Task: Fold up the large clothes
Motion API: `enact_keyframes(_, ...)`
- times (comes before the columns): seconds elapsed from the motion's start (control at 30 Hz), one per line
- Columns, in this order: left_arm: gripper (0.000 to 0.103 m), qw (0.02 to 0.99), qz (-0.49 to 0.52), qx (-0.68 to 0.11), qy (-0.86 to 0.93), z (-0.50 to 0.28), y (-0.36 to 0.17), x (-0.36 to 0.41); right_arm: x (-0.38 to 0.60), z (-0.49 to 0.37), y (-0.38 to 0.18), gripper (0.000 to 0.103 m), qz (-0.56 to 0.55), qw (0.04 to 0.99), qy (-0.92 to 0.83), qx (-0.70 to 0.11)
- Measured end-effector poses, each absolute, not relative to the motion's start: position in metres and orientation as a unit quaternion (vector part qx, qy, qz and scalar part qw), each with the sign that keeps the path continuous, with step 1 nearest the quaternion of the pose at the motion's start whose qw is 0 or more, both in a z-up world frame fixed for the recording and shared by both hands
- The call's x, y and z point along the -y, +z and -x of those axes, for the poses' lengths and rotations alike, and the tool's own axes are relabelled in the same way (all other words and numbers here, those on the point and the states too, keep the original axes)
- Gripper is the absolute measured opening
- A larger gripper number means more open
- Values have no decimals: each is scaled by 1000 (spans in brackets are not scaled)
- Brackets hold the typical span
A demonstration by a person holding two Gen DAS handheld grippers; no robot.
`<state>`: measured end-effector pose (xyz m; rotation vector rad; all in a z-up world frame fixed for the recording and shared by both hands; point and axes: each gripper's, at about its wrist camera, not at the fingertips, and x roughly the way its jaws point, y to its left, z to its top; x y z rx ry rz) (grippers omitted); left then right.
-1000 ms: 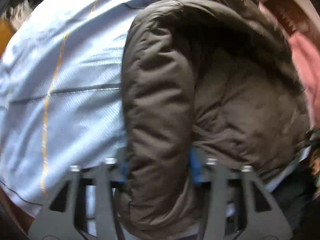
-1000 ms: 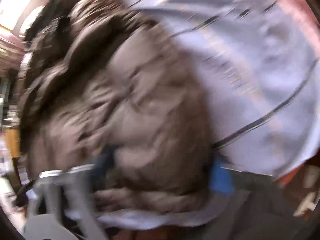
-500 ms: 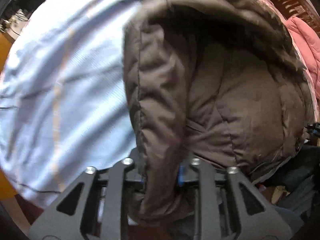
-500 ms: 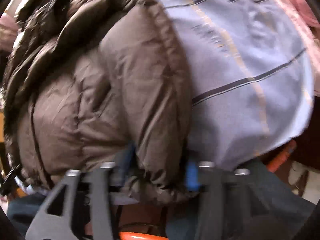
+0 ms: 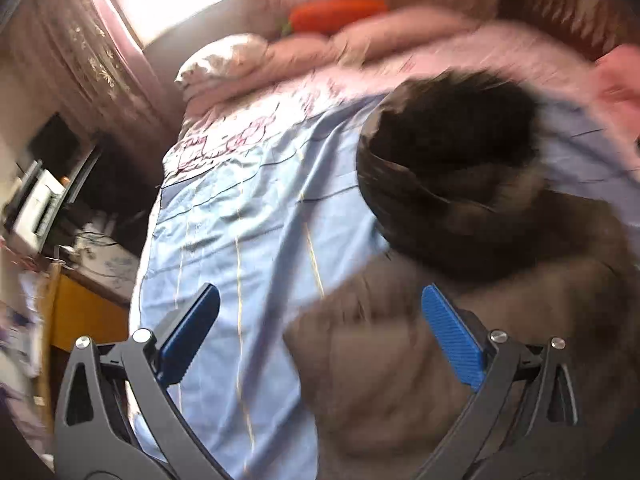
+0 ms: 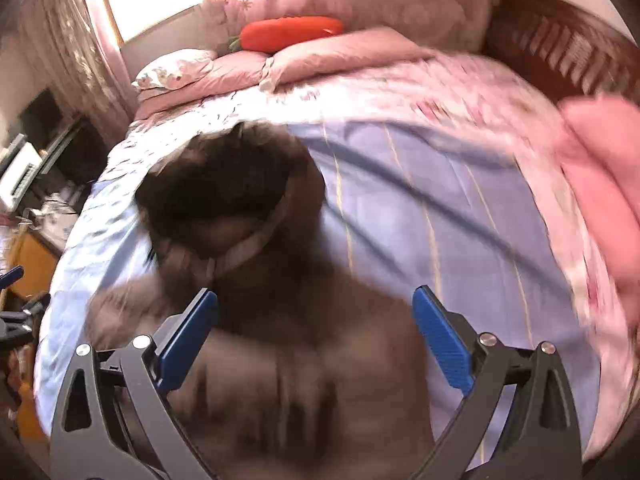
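A brown puffer jacket [image 5: 460,300] with a dark fur-trimmed hood [image 5: 452,148] lies on the light blue striped sheet [image 5: 248,220] of a bed. It also shows in the right wrist view [image 6: 304,360], hood [image 6: 224,184] pointing away. My left gripper [image 5: 320,336] is open, its blue pads wide apart above the jacket's left part and the sheet. My right gripper [image 6: 316,336] is open, hovering over the jacket's body. Neither holds anything. The jacket is blurred in both views.
Pink pillows [image 6: 344,56] and an orange carrot-shaped cushion [image 6: 292,32] lie at the bed's far end under a bright window. A pink garment [image 6: 600,152] lies at the right. A wooden headboard [image 6: 560,48] stands at the right. A desk with clutter [image 5: 48,200] stands at the left.
Both grippers were shut on folds of the jacket. Both have opened, let it go and drawn back and up, so the whole bed now shows.
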<state>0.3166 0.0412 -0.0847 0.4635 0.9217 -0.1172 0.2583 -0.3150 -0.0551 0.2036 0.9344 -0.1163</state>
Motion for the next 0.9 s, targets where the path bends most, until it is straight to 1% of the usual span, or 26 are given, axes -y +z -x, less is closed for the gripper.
enact_keyframes(0.03,101,863,-223,-451,-44,-341,-98,-22,307,-305,-66,98,-89,888,-57,-447)
enact_keyframes(0.1,101,865,-208,-454,-50,-377,-112,0,293,-353,-75,98,-70,883,-66,-460)
enact_keyframes(0.13,101,867,-200,-454,-47,-392,-116,10,287,-391,-92,98,-48,875,-80,-475)
enact_keyframes(0.2,101,871,-165,-461,-41,-423,-132,26,280,-423,-113,98,-37,866,-84,-492)
enact_keyframes(0.27,101,869,-154,-470,-23,-447,-157,35,276,-451,-137,98,-23,859,-86,-504)
enact_keyframes(0.3,90,866,-153,-476,-16,-455,-166,39,275,-456,-141,96,-17,857,-89,-508)
enact_keyframes(0.33,73,858,-138,-495,-14,-465,-179,38,276,-465,-150,81,-6,854,-100,-511)
enact_keyframes(0.37,19,849,-115,-515,-18,-475,-190,38,277,-460,-154,66,-4,853,-108,-510)
enact_keyframes(0.4,13,844,-83,-529,-21,-480,-195,33,281,-457,-152,43,-8,852,-117,-510)
enact_keyframes(0.43,13,845,-44,-533,-27,-483,-196,26,292,-457,-151,17,-31,851,-123,-510)
enact_keyframes(0.47,10,847,-12,-530,-31,-483,-193,17,300,-456,-154,8,-53,851,-119,-509)
enact_keyframes(0.53,8,850,-11,-525,-36,-479,-184,14,314,-451,-152,5,-85,853,-110,-503)
enact_keyframes(0.7,6,863,0,-503,-44,-454,-149,4,328,-413,-116,3,-116,870,-123,-463)
enact_keyframes(0.8,6,874,1,-483,-59,-416,-125,-8,326,-382,-92,3,-122,884,-117,-436)
enact_keyframes(0.9,7,887,-21,-455,-73,-360,-108,-27,311,-321,-67,3,-86,904,-103,-405)
